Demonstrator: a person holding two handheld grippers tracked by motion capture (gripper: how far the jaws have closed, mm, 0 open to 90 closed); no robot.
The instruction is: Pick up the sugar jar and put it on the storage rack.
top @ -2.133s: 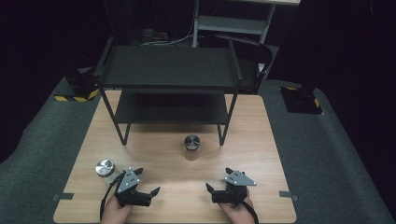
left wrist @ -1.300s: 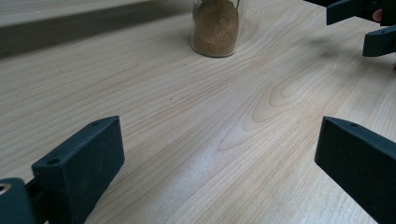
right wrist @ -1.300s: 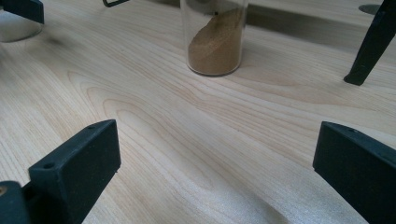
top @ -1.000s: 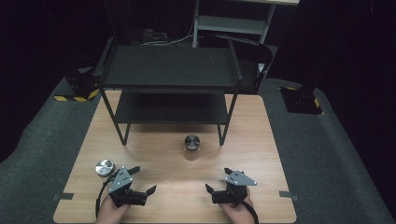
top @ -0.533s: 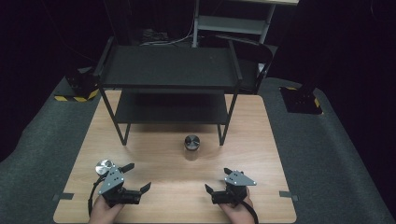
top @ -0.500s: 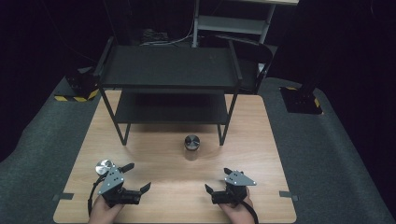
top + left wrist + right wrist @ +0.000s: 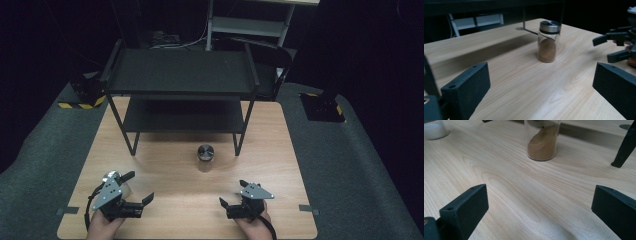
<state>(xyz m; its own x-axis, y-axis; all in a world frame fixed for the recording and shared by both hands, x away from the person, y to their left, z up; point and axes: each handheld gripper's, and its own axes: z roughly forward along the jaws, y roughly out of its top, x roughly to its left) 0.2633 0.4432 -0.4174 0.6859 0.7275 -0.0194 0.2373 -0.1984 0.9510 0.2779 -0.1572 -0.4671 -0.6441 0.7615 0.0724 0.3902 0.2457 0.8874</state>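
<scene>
A glass jar [image 7: 205, 152] with a metal lid and brown powder stands mid-table, in front of the black shelf [image 7: 180, 75]. It also appears in the left gripper view as the jar [image 7: 546, 45] and close up in the right gripper view as the jar [image 7: 542, 142]. A second, metal-lidded jar [image 7: 112, 176] with white contents sits at the front left, partly behind my left gripper [image 7: 138, 187], which is open and empty. My right gripper [image 7: 233, 193] is open near the front edge, holding nothing. Both sets of jaws stand wide apart in their own views.
The two-tier shelf stands at the back half of the wooden table [image 7: 280, 150]; one of its legs [image 7: 624, 147] is right of the brown jar. Grey carpet surrounds the table. My right gripper [image 7: 616, 45] shows at the right edge of the left gripper view.
My left gripper has slid to the left, ending right beside the white-filled jar and partly covering it. The right gripper and the brown jar have stayed put.
</scene>
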